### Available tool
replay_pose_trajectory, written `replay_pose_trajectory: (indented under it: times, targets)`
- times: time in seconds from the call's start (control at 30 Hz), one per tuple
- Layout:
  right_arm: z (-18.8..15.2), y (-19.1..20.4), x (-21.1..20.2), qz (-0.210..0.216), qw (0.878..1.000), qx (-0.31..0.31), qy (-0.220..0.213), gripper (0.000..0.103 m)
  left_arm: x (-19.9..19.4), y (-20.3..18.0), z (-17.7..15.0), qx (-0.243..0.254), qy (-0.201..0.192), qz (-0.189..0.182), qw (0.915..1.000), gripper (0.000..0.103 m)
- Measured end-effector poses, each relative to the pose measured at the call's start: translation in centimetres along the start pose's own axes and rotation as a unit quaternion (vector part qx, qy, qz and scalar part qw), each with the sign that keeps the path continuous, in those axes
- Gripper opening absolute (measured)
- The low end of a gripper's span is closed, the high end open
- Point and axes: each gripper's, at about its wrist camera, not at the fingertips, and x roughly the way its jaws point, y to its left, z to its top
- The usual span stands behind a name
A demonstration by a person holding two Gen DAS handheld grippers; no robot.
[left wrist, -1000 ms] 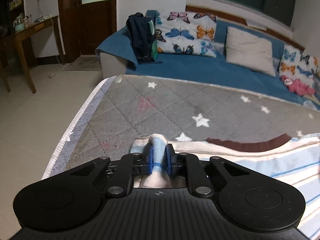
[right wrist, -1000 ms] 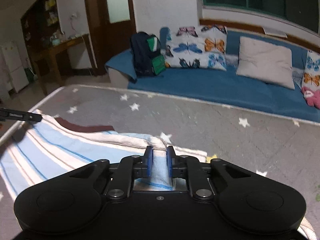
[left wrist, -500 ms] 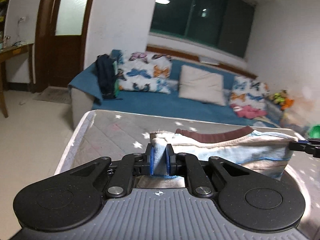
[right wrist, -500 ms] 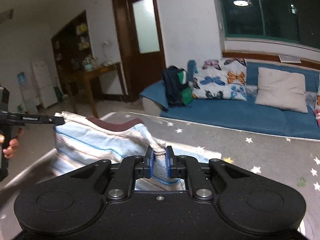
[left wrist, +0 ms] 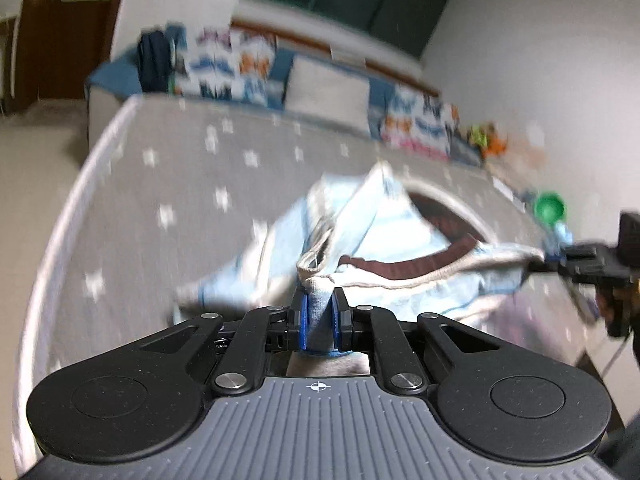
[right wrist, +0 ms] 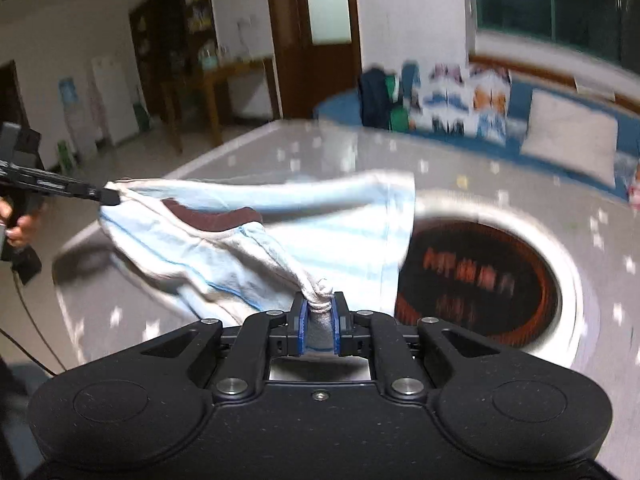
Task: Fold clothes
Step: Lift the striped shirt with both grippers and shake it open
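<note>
Left hand-held gripper (left wrist: 319, 322) is clamped on a bunched corner of the light-blue striped shirt (left wrist: 360, 240); the right hand-held gripper (right wrist: 319, 324) pinches another twisted corner. Between them the shirt hangs stretched in the air above the grey star-patterned worktop (left wrist: 180, 200), its brown collar (right wrist: 212, 218) sagging open. Both views are motion-blurred. A blue sofa (right wrist: 560, 148) stands behind.

You've got one striped shirt (right wrist: 224, 248), two tools (left wrist: 319, 312) (right wrist: 319, 314), one green cup (left wrist: 550, 209), one backpack (right wrist: 374, 98).
</note>
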Motion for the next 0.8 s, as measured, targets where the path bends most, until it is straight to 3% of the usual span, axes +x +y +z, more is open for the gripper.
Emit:
replay_pose_trajectory:
  times: [0.13,0.2,0.3,0.43,0.57,0.63,0.7,0.8]
  targets:
    - [1.0,1.1,-0.5,0.002,1.0,-0.025,-0.011,0.035,-1.0,-0.4,-1.0,0.017,0.01,0.017,0.9997,0.02]
    - [1.8,1.7,-0.8,0.003,0.999,-0.042,-0.023,0.06,-2.1,-1.1,-0.9,0.035,-0.003,0.022,0.9991,0.031]
    - [2.5,4.1,-0.6,0.013,0.997,-0.072,-0.034,0.065,-3.3,-2.2,-0.9,0.057,-0.016,0.015,0.9981,0.034]
    - [2.9,5.0,3.1,0.029,0.996,-0.087,-0.005,0.065,-3.2,-3.7,-0.5,0.095,-0.014,0.015,0.9953,0.04]
    - [3.3,4.8,7.5,0.037,0.994,-0.091,0.038,0.065,-2.4,-4.4,-0.1,0.117,-0.009,0.038,0.9923,0.045]
    - [1.6,5.4,7.0,0.044,0.994,-0.088,0.057,0.064,-2.3,-3.9,0.0,0.108,-0.01,0.037,0.9934,0.051]
    - [1.2,5.8,7.3,0.056,0.992,-0.093,0.068,0.041,-2.2,-3.5,0.0,0.103,-0.011,0.045,0.9937,0.055]
    - [0.5,6.5,7.3,0.069,0.989,-0.103,0.079,0.022,-1.9,-2.9,0.0,0.095,-0.014,0.053,0.9939,0.056]
